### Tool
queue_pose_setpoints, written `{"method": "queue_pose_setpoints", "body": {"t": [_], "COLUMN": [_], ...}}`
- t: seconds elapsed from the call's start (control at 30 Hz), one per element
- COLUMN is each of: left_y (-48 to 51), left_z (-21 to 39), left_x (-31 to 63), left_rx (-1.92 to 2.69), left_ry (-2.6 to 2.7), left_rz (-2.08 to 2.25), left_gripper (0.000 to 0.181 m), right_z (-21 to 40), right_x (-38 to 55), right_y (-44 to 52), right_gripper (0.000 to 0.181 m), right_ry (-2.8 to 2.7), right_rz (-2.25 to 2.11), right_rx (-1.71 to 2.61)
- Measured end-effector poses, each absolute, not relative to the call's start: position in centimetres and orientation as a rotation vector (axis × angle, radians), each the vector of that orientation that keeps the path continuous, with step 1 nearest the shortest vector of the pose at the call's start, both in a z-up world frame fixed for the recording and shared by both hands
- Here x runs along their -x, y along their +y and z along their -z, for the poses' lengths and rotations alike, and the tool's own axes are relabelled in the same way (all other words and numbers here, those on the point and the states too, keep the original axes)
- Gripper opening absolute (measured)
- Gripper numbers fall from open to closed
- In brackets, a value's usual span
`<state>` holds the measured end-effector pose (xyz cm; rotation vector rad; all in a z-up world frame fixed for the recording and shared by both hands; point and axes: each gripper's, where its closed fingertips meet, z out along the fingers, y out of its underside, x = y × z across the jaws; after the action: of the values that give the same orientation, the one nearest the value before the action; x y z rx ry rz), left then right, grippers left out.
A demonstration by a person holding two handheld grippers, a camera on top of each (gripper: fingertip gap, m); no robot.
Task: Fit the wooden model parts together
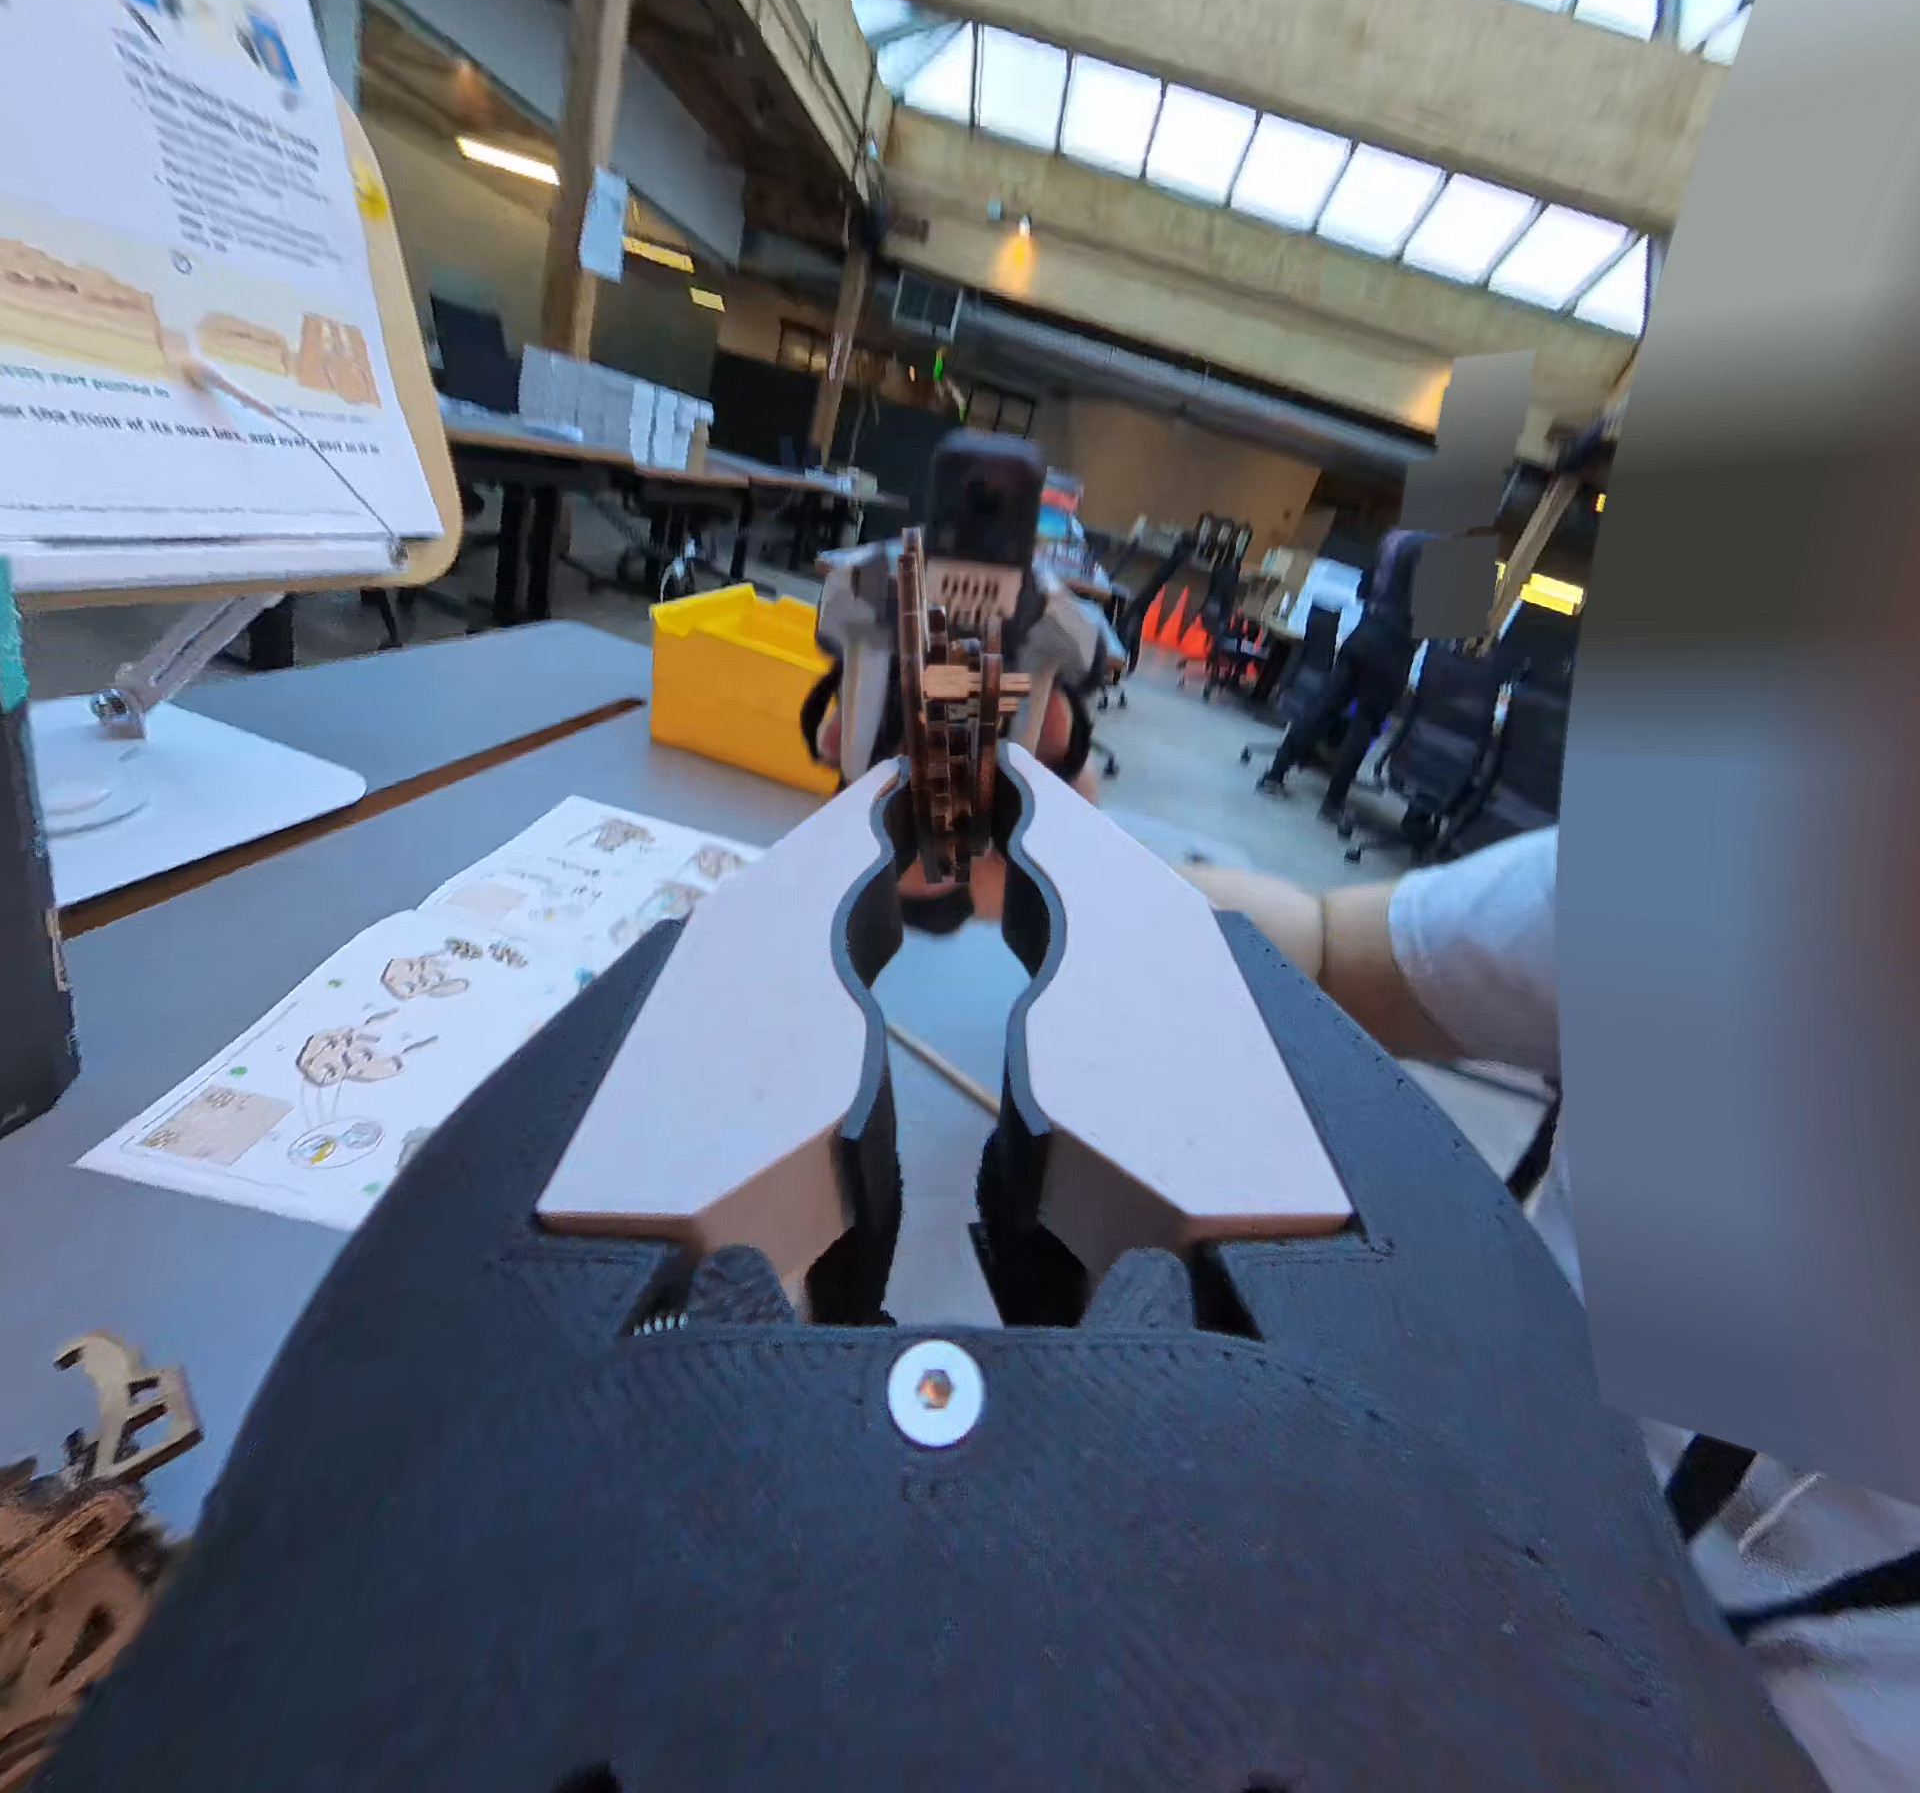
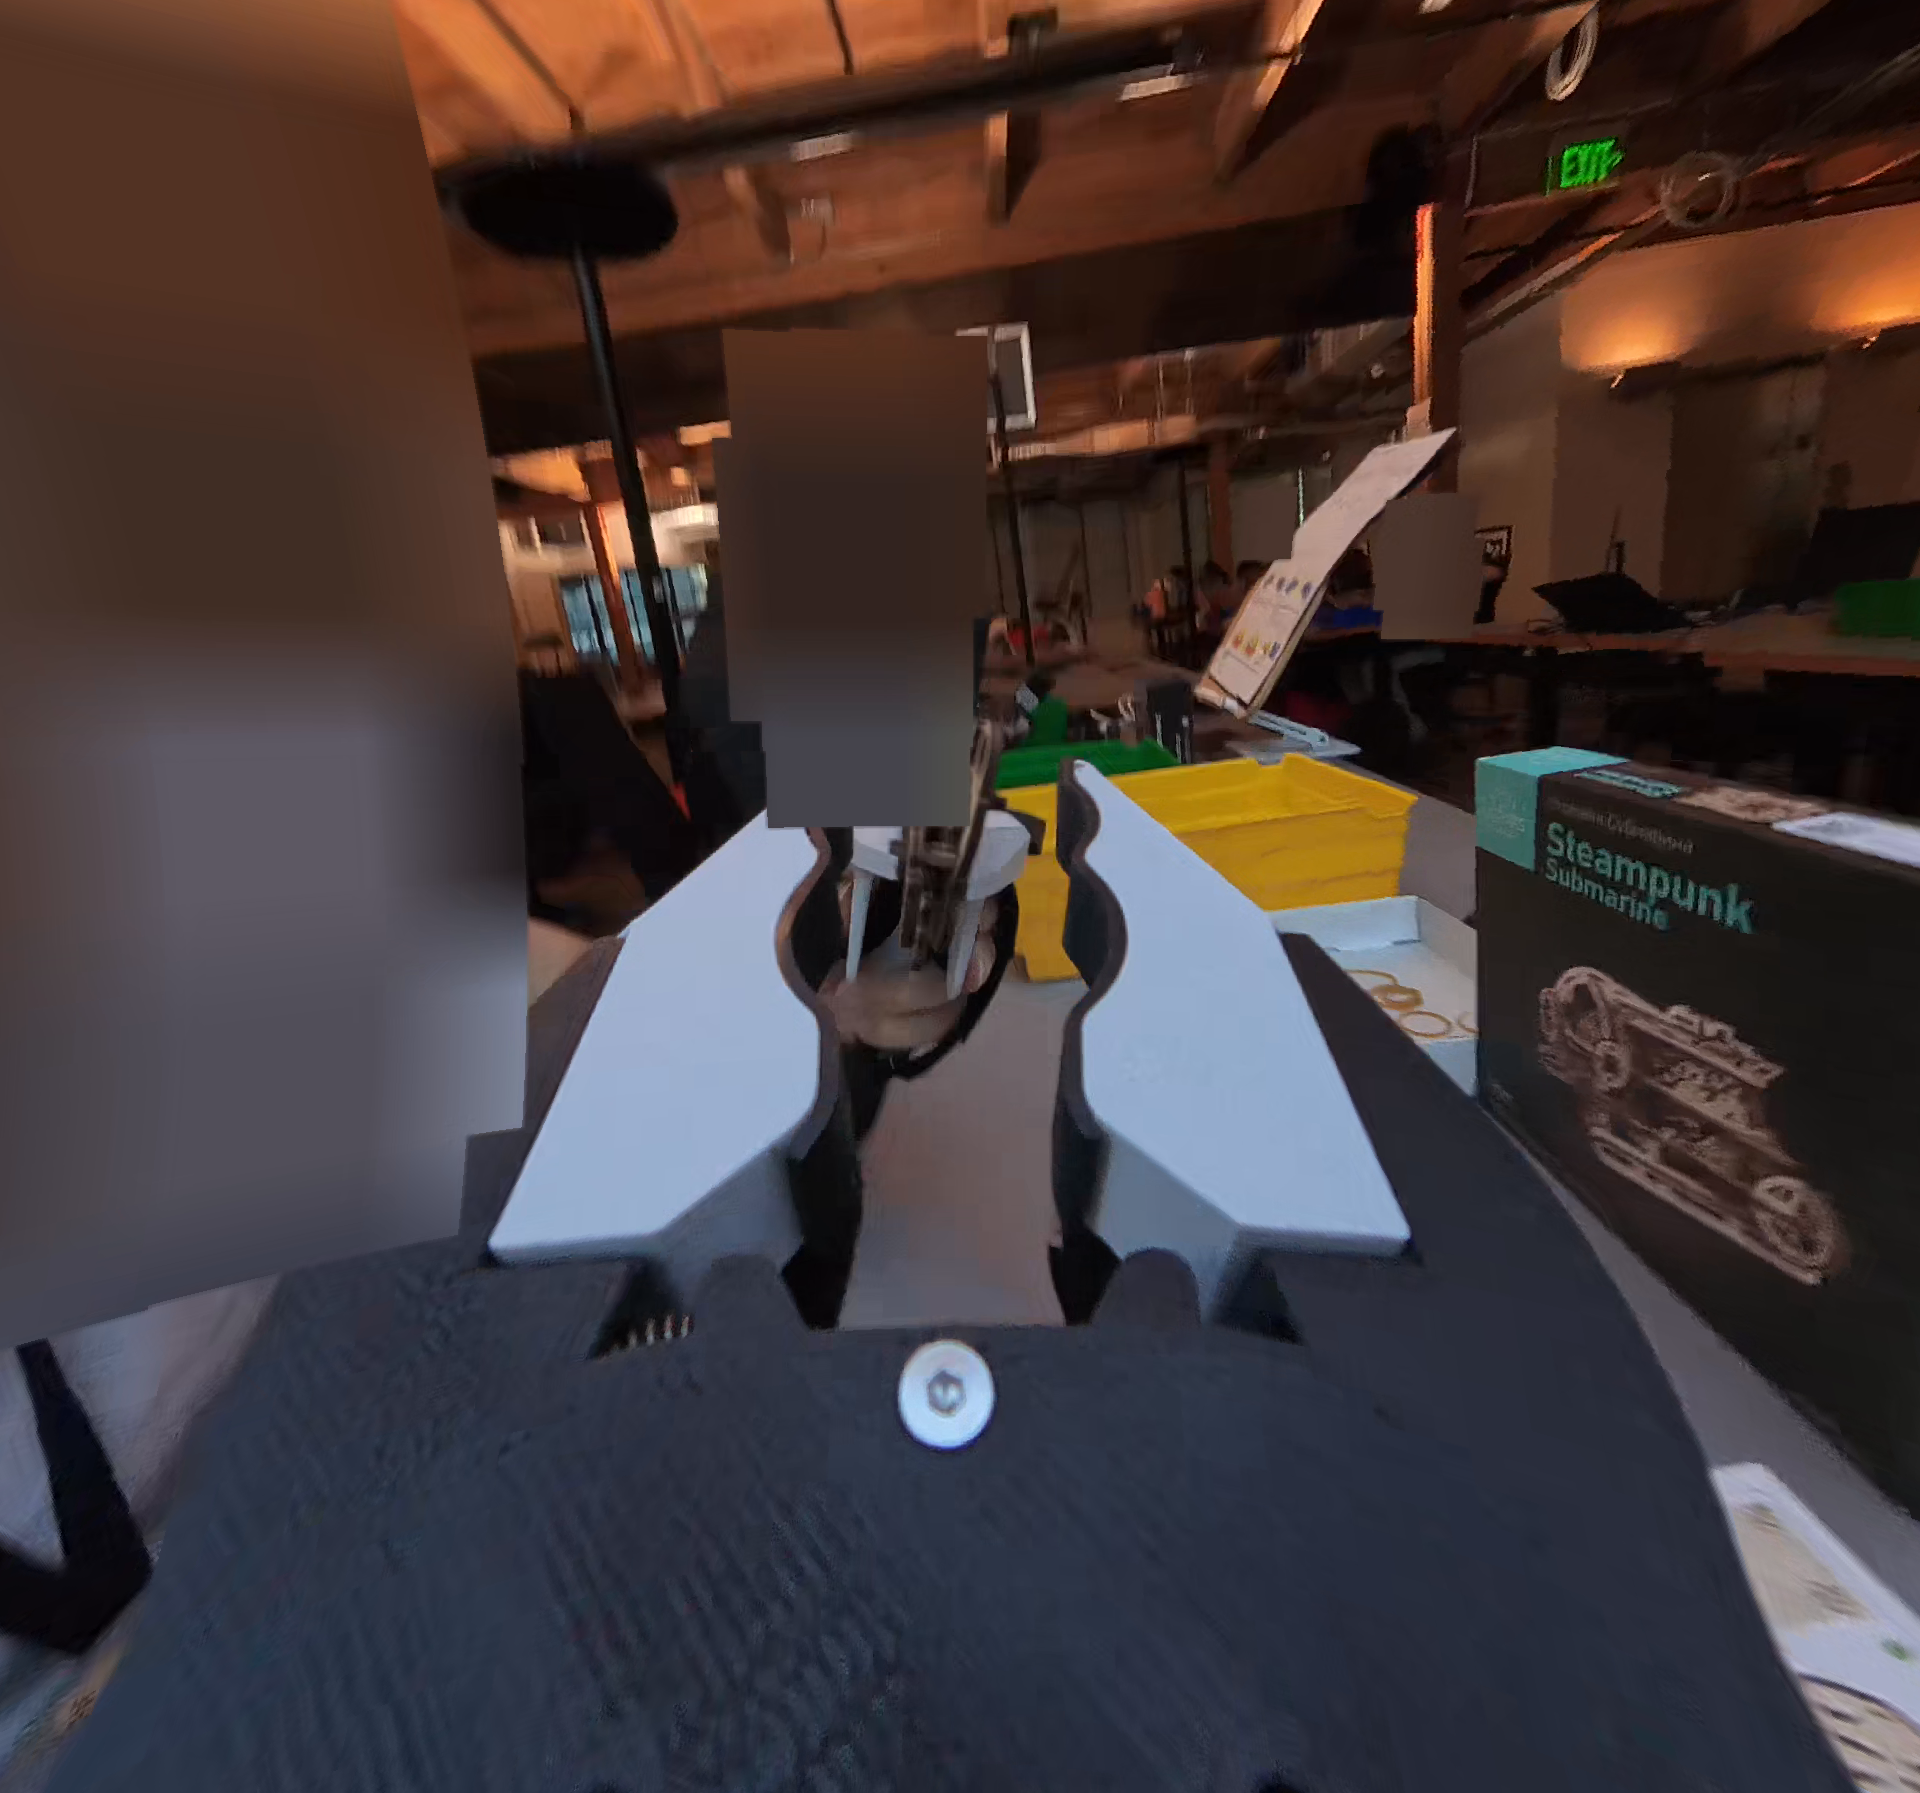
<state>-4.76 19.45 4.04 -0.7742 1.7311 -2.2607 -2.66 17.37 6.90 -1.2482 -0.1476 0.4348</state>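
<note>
My left gripper (image 1: 952, 775) is shut on a small brown wooden model assembly (image 1: 948, 704) of stacked toothed pieces and holds it upright above the grey table (image 1: 208, 1255). The right gripper faces it from beyond, with one of its pale fingers (image 1: 860, 673) on each side of the assembly. In the right wrist view my right gripper (image 2: 951, 808) is open and empty. The gap between its tips is wide. Past them the wooden assembly (image 2: 935, 876) shows in the left gripper (image 2: 928, 912), a short way off and partly behind a blur patch.
A yellow bin (image 1: 732, 678), a paper instruction sheet (image 1: 416, 995), a page stand (image 1: 187, 237) and loose wooden parts (image 1: 83, 1515) are on the table. A thin stick (image 1: 940, 1068) lies under the gripper. At the right stand yellow bins (image 2: 1278, 829), a dark kit box (image 2: 1683, 1016) and a white tray of rubber bands (image 2: 1403, 995). About 5 cm separates my left fingertips from my right.
</note>
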Motion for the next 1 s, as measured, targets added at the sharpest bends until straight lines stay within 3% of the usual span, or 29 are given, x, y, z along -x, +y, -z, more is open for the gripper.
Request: {"method": "queue_pose_setpoints", "body": {"t": [0.13, 0.4, 0.5, 0.67, 1.0], "left_y": [18.2, 16.3, 15.8, 15.2, 14.8], "left_z": [-1.8, 0.0, 0.1, 0.3, 1.1], "left_x": [5.3, 6.4, 6.9, 7.7, 8.1], "left_rx": [0.671, 0.378, 0.269, 0.162, 0.109], "left_ry": [1.959, 2.047, 2.03, 2.034, 2.081], "left_rz": [2.121, 1.743, 1.641, 1.575, 1.516], "left_gripper": [0.011, 0.011, 0.011, 0.011, 0.011], "right_z": [-5.1, -2.2, -1.4, -1.5, -0.8], "right_x": [3.7, 6.4, 7.8, 8.9, 9.4], "right_y": [17.3, 17.1, 17.0, 16.7, 16.2], "right_gripper": [0.045, 0.044, 0.029, 0.022, 0.019], "right_ry": [-0.395, -0.633, -0.764, -0.944, -1.034], "right_rz": [-0.052, 0.085, 0.169, 0.384, 0.451], "right_rx": [1.569, 1.778, 1.792, 1.672, 1.685]}}
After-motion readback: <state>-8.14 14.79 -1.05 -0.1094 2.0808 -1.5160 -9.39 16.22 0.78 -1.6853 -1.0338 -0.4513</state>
